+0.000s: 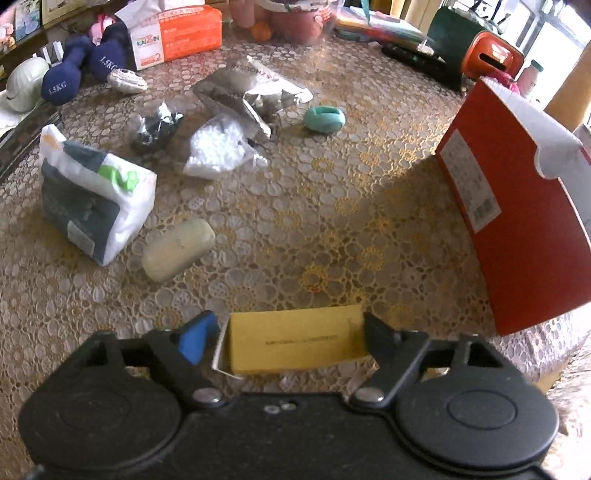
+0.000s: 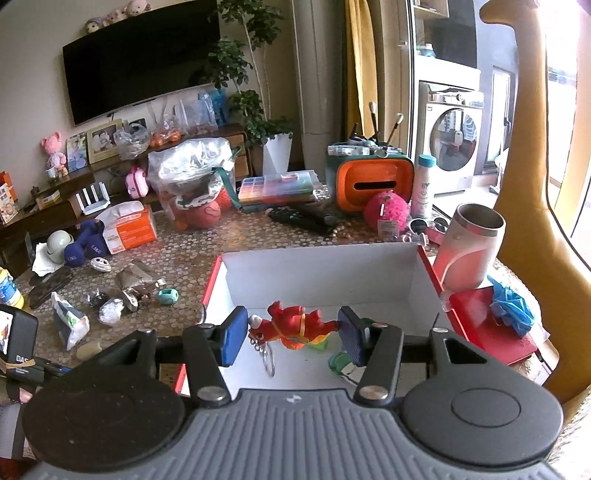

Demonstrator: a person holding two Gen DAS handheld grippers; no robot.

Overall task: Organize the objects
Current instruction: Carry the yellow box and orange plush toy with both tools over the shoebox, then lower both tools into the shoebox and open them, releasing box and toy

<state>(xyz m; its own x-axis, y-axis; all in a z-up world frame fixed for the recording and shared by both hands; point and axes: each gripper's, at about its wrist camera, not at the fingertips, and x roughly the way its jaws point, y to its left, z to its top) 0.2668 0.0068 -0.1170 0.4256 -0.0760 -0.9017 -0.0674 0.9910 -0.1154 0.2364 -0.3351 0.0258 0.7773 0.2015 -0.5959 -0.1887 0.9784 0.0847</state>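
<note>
Two dumbbells (image 1: pixel 61 83) (image 1: pixel 109 61), one tissue box (image 1: pixel 177 35), one red box (image 1: pixel 517 221), one yellow box (image 1: pixel 295 343), one soap bar (image 1: pixel 178 248), one teal ring (image 1: pixel 324 119), one white packet (image 1: pixel 94 192), one red toy (image 2: pixel 291 325), one cup (image 2: pixel 469 247).

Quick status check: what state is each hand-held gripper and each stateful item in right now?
Left hand-held gripper: shut on yellow box, above the table.
Right hand-held gripper: shut on red toy keychain, over the red box.
Red box: open, green toy inside.
Steel tumbler: upright, lidless.
</note>
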